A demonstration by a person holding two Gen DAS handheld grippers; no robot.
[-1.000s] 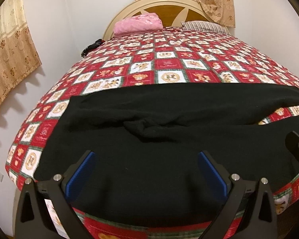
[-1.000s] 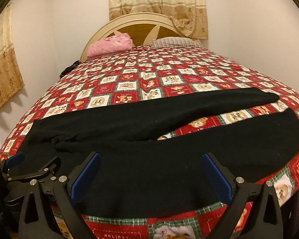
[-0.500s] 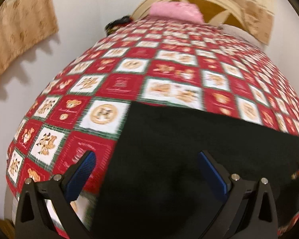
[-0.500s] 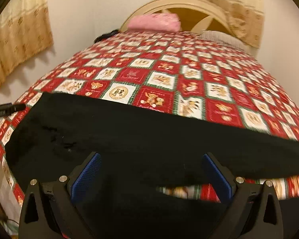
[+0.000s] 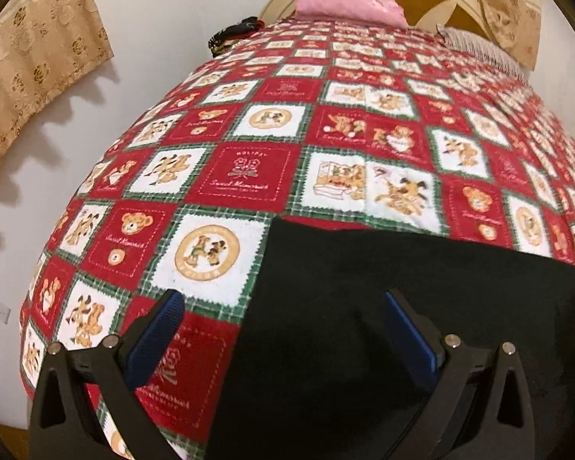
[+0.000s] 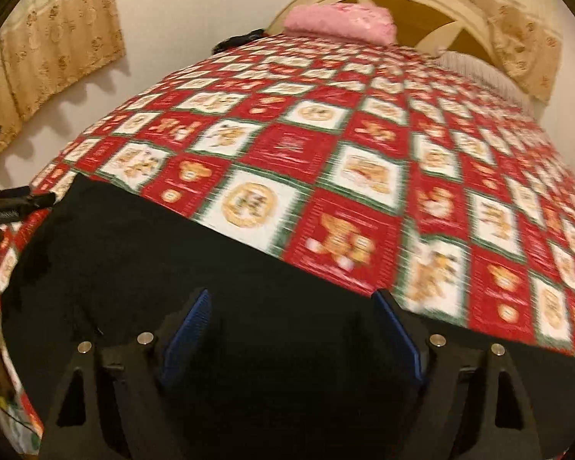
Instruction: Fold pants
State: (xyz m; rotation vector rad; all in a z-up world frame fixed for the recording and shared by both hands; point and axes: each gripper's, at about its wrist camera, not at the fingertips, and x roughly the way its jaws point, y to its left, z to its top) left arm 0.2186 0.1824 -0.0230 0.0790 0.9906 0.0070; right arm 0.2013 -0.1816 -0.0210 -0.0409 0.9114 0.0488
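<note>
1. The left gripper (image 5: 283, 329) holds its blue-padded jaws wide apart with nothing clamped; they hang over the left edge of the black fabric pants (image 5: 402, 306), one pad above cloth, the other above the bedspread.
2. The right gripper (image 6: 291, 329) has its jaws apart too, though they have just been closing a little; both pads sit over the pants (image 6: 153, 260), gripping nothing.
3. The pants lie flat across the near end of the red, white and green teddy-bear patchwork bedspread (image 5: 249, 176).
4. A second ago both views looked along the whole garment from its middle; both have since swung toward its left end.
5. At the far end, a pink folded blanket (image 5: 349, 2) rests against the cream arched headboard (image 6: 421, 4).
</note>
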